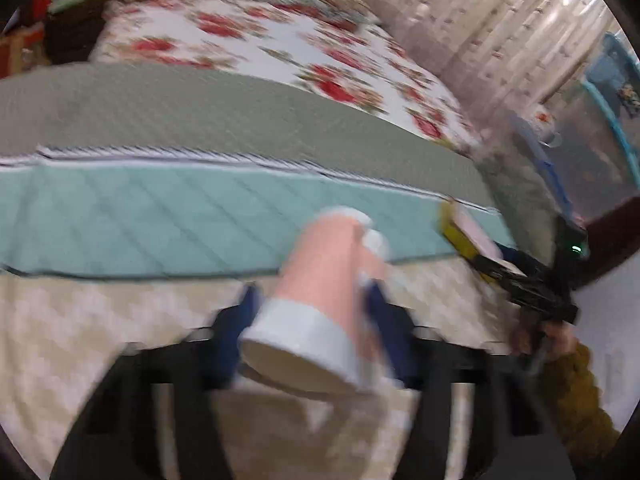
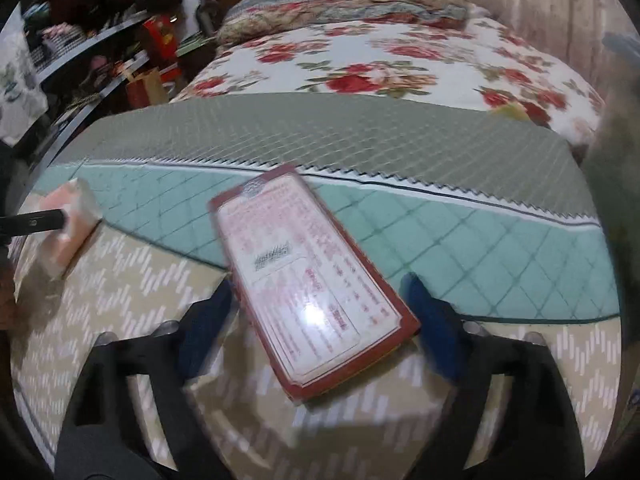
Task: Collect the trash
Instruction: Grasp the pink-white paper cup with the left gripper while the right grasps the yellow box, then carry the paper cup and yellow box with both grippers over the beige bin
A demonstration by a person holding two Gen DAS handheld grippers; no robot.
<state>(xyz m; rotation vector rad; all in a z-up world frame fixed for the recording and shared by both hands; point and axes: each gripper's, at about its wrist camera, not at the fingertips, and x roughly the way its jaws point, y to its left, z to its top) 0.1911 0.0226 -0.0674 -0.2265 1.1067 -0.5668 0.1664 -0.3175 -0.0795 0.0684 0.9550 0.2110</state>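
Observation:
My left gripper [image 1: 312, 312] is shut on a pink and white paper cup [image 1: 320, 300], held on its side above the bed's edge. The cup also shows in the right wrist view [image 2: 72, 232] at the far left. My right gripper [image 2: 320, 308] is shut on a flat red box with a white printed label [image 2: 308, 280], held tilted above the bed. The box shows edge-on in the left wrist view [image 1: 472, 236] at the right, with the right gripper [image 1: 532, 292] behind it.
The bed has a beige patterned cover [image 2: 120, 280], a teal quilted band [image 2: 460, 248], a grey-green quilt [image 2: 320, 132] and a floral blanket [image 2: 380, 60]. Cluttered shelves [image 2: 100, 52] stand at the left. Curtains [image 1: 500, 20] hang at the right.

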